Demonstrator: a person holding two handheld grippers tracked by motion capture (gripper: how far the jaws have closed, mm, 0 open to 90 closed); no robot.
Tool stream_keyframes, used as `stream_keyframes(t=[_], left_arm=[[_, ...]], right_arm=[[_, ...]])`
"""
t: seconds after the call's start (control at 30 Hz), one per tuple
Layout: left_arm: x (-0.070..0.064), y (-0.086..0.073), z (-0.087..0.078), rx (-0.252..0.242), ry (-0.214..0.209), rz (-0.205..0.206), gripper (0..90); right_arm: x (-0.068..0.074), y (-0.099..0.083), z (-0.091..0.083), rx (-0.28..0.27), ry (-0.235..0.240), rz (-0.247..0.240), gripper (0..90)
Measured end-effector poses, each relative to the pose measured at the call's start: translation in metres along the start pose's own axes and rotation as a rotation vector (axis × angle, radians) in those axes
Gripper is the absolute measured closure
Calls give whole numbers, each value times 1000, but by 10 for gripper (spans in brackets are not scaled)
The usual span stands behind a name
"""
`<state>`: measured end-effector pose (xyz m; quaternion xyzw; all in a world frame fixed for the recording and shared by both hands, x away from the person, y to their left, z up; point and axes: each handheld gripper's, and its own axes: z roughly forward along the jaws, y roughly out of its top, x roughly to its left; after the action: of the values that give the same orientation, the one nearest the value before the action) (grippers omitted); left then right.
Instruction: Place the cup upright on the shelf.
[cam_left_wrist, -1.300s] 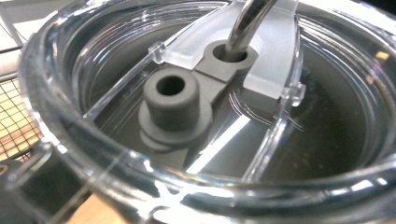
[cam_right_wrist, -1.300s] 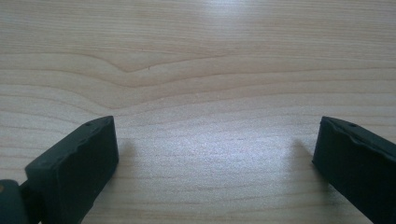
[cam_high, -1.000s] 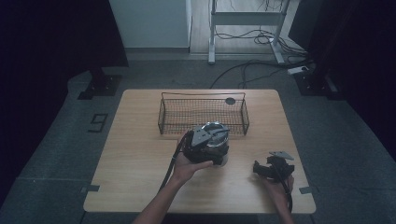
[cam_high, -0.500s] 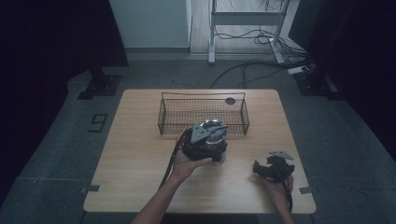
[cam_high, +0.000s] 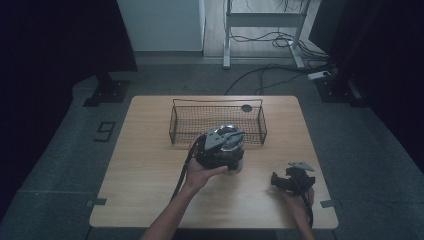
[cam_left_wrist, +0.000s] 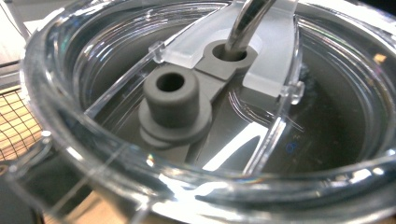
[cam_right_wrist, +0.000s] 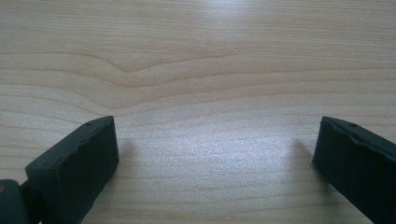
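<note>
From the high view, your left tool (cam_high: 220, 147) sits near the middle of the wooden bench (cam_high: 150, 165), just in front of the wire basket (cam_high: 218, 121), with your left hand (cam_high: 200, 172) wrapped around it from below. It is right up against a clear round container (cam_high: 231, 150) with a shiny top, and the grey three-cornered plate lies over it. From here you cannot tell whether that tool is clamped on the container or only pressed close to it. A small dark round thing (cam_high: 246, 108) lies on the bench just behind the basket's far rim. Your right tool (cam_high: 290, 180) rests low on the bench towards the right front corner, well apart from the container, with your right hand (cam_high: 300, 200) behind it.

In the left gripper view, you are looking straight into the clear plastic lid (cam_left_wrist: 196, 116) of the container, very close. A grey rubber plug (cam_left_wrist: 170, 100) stands up at its middle, and a metal straw or rod (cam_left_wrist: 245, 21) goes down through a second grey hole beside it. A corner of the basket's mesh (cam_left_wrist: 14, 121) shows at the left edge.

In the right gripper view, your right tool (cam_right_wrist: 217, 154) stands with its jaws spread wide over bare wood grain (cam_right_wrist: 196, 70), nothing between them
</note>
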<state>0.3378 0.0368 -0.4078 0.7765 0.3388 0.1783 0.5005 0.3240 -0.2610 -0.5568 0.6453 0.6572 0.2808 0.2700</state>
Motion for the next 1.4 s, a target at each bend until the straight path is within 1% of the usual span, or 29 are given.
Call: stream_keyframes(t=[0.3, 0.53, 0.7, 1.03, 1.4], left_arm=[[1, 4, 3, -5, 0, -11, 39], [2, 9, 4, -15, 0, -11, 39], [3, 11, 6, -11, 5, -9, 39], [7, 13, 13, -4, 4, -28, 39], [9, 17, 16, -7, 9, -28, 39]], right_arm=[[0, 0, 0, 2, 1, 0, 0], [0, 0, 0, 2, 1, -1, 0], [0, 0, 0, 2, 1, -1, 0], [0, 0, 0, 2, 1, -2, 0], [0, 0, 0, 2, 0, -1, 0]])
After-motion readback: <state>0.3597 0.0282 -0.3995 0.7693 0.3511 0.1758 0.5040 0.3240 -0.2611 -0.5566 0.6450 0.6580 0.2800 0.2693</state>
